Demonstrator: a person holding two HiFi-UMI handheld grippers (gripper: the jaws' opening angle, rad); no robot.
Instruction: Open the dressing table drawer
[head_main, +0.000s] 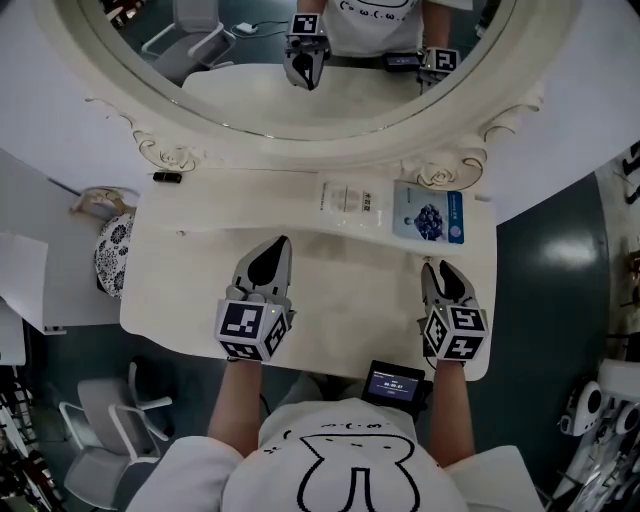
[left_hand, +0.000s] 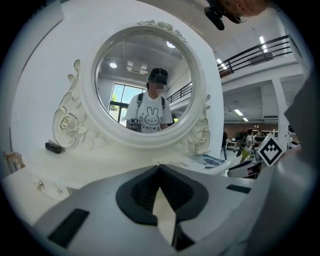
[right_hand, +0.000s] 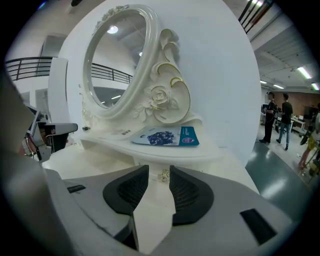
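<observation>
Facing me, the drawer knob (right_hand: 164, 175) sits just beyond my right gripper's (right_hand: 160, 170) wide-open, empty jaws; drawer front (right_hand: 191, 162) mostly hidden; left gripper (left_hand: 159, 166) closed, empty.

Dressing table (head_main: 340, 290) — smooth, painted, faintly glossy

Drawer knob (right_hand: 163, 175): just past the jaw tips of your right gripper (right_hand: 159, 169), too small to tell its shape
Drawer (right_hand: 142, 161): hidden under the shelf (head_main: 250, 205) in your head view
Mirror (head_main: 300, 100): well ahead of both grippers, cut off by the head view's top edge
Blue packet (head_main: 430, 217): ahead of your right gripper, print too small to read
Black thing (head_main: 167, 177): ahead and left of your left gripper (head_main: 280, 243), too small to name
Screen (head_main: 393, 383): behind your right gripper, text unreadable
</observation>
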